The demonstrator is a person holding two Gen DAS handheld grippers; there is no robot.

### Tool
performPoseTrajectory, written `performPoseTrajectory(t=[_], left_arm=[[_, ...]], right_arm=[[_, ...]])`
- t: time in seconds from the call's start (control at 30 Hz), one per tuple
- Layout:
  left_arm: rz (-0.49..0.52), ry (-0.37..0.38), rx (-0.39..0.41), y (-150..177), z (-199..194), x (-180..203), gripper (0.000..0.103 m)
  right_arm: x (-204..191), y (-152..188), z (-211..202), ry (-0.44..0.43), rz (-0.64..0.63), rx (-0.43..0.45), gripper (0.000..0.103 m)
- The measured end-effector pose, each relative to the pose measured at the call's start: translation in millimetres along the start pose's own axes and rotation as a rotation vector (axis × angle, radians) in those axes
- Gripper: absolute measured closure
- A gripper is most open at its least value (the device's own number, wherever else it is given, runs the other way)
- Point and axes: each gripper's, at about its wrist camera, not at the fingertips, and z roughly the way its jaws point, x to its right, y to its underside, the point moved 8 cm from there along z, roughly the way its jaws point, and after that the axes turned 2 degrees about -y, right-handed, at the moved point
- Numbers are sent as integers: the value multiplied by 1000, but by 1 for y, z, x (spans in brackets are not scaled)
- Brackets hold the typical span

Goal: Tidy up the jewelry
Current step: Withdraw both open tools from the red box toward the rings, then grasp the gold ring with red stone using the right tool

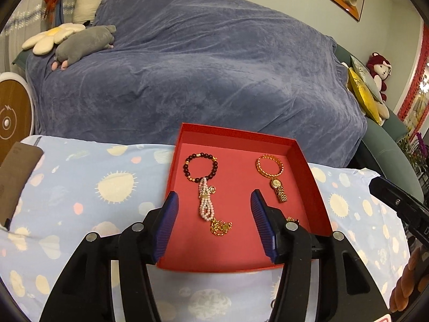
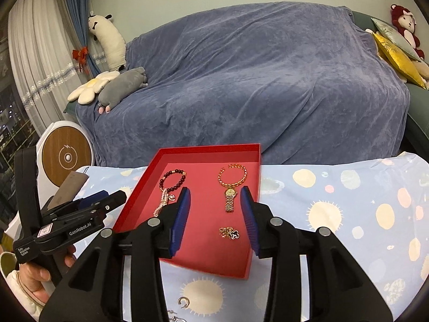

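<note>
My left claw (image 1: pixel 214 204) is wide open and holds nothing. It hangs over the near part of the red box (image 1: pixel 308 166), which sits on the blue cloth with suns (image 1: pixel 80 187). My right claw (image 2: pixel 215 209) is wide open and empty too, over the same box from the other side. Inside the box lies a dark bead bracelet (image 1: pixel 200 167). A pink and white pearl strand (image 1: pixel 205 201) touches it and runs down to a little gold chain pile (image 1: pixel 221 226). Apart from these, on the right, lies a gold bangle (image 1: pixel 269 166) with a gold watch (image 1: pixel 278 190) just under it. Near my right claw sits a small gold chain with a dark flower charm (image 2: pixel 229 233). A silver ring (image 2: pixel 183 302) lies on the cloth outside the box.
</note>
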Motion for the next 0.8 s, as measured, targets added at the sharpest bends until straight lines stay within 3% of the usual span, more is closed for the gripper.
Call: performPoseTrajectory(t=[0.1,0.27,0.43,0.63,0.8], left_arm=[[16,-35,26,8,-26,-4,40],[4,-60,20,48,-67,-15,38],[9,-113,-8,100,-86,-22,38],[10,-58,-59,134,-79,-14,38],[-7,-17,-117,153,-64,-9,38]], right_arm=[[-7,15,-26,-14,-10,10,59],[-11,55,-62,0,-32,1,52],[-6,112,-73,-1,9,-80,52],[0,178,-59,39,26,-200,53],[-6,200,-45,39,-4,-254,54]])
